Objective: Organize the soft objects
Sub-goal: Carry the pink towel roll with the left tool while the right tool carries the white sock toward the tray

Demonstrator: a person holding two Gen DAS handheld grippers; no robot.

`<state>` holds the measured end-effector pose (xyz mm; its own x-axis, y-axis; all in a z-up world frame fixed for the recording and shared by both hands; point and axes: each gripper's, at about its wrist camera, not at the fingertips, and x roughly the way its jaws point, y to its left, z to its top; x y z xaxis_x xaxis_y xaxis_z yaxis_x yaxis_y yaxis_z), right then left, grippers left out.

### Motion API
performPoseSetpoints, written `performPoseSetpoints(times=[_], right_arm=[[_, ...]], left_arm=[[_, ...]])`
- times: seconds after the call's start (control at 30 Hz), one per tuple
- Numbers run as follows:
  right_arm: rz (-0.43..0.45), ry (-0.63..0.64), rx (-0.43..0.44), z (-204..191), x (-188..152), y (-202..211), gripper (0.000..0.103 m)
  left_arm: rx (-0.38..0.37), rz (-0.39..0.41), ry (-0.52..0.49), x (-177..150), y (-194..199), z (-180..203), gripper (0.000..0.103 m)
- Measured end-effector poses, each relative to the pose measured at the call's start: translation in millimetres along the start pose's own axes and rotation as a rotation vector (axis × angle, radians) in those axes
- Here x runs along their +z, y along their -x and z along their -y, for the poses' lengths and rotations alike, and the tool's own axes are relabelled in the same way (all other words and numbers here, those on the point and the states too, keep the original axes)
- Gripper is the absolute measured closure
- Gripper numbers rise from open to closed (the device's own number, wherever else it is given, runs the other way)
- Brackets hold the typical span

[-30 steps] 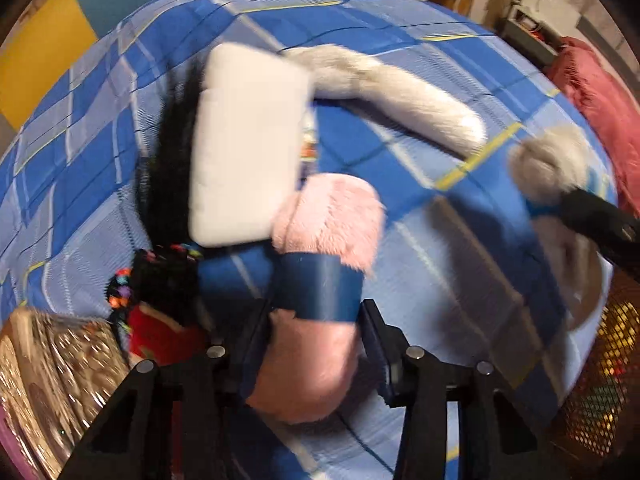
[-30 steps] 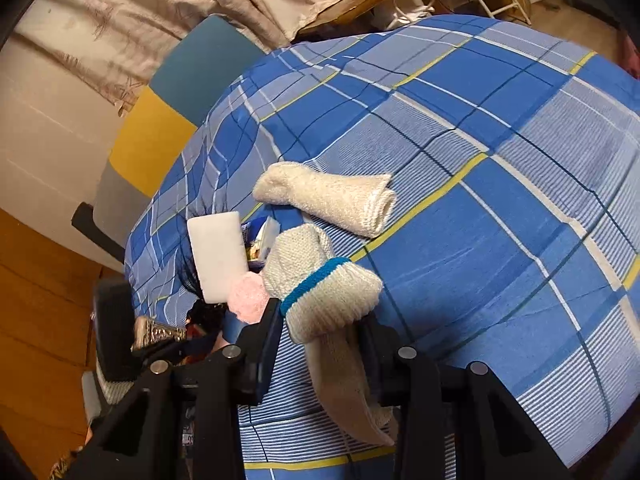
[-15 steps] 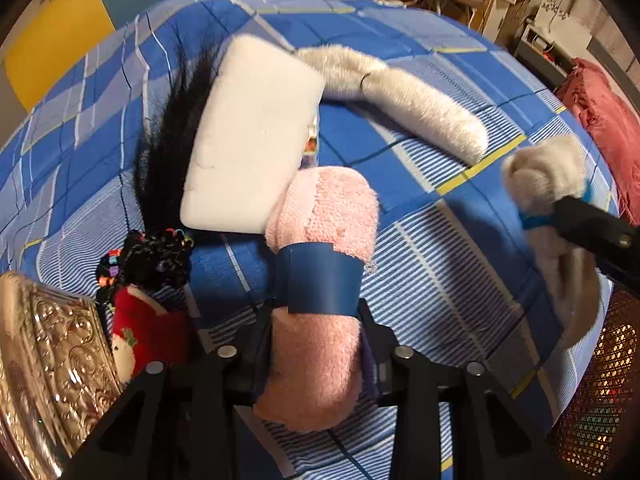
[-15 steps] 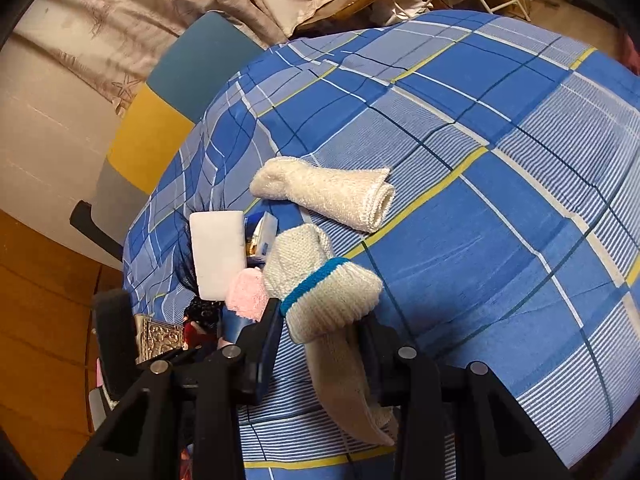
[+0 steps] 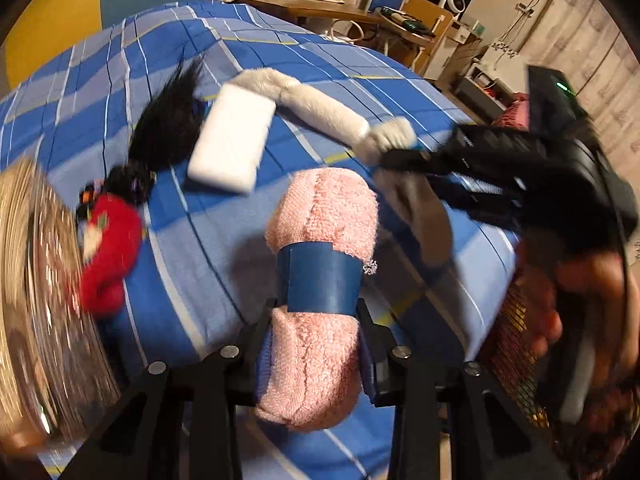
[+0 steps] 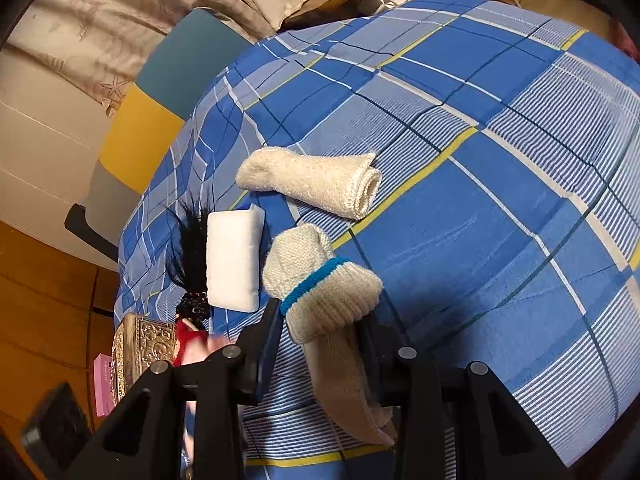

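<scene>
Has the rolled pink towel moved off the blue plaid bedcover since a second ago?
Yes. The rolled pink towel is lifted, away from the white foam block.

Supporting surface: bed with blue plaid cover (image 6: 480, 208), striped panels and yellow lines.

Lying directly on it:
- rolled cream towel (image 6: 316, 184), on its side, open end facing right in the right wrist view;
- white rectangular foam block (image 6: 234, 258), flat, just below-left of that towel;
- black hairpiece with beaded tie (image 6: 190, 256), along the block's left edge;
- red plush toy (image 5: 108, 248), near the bed's edge, below the hairpiece.
</scene>
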<state>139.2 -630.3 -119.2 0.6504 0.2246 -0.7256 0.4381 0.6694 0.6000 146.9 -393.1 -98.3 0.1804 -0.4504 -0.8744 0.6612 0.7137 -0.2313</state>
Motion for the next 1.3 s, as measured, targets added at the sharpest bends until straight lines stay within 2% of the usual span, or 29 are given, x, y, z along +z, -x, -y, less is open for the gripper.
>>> performPoseSetpoints(times=[0.23, 0.4, 0.53, 0.67, 0.77, 0.9, 0.97, 1.07, 1.27, 1.3], right_arm=[[-0.006, 0.036, 0.003, -7, -4, -2, 0.065], [0.0, 0.055, 0.005, -11, -5, -1, 0.065], [-0.011, 0.061, -0.016, -11, -8, -5, 0.065], [-0.023, 0.057, -0.008, -10, -11, -8, 0.065], [-0.007, 0.095, 0.002, -17, -11, -6, 0.065], [0.012, 0.138, 0.023, -26, -11, -4, 0.065], [0.015, 0.16, 0.037, -30, -12, -5, 0.065], [0.021, 0.198, 0.057, -39, -18, -3, 0.065], [0.062, 0.245, 0.093, -62, -45, 20, 0.065], [0.061, 0.243, 0.11, -64, -50, 25, 0.065]], left_arm=[[-0.065, 0.047, -0.019, -32, 34, 5, 0.068], [-0.075, 0.148, -0.02, -47, 87, -3, 0.068], [-0.037, 0.248, -0.036, -55, 130, -15, 0.068], [-0.007, 0.336, -0.003, -61, 171, -40, 0.068], [0.026, 0.385, 0.05, -65, 200, -71, 0.068], [0.123, 0.426, 0.131, -73, 228, -123, 0.068], [0.174, 0.421, 0.166, -78, 233, -150, 0.068], [0.212, 0.404, 0.235, -87, 229, -196, 0.068], [0.237, 0.272, 0.396, -99, 190, -282, 0.068], [0.223, 0.248, 0.419, -101, 182, -296, 0.068]])
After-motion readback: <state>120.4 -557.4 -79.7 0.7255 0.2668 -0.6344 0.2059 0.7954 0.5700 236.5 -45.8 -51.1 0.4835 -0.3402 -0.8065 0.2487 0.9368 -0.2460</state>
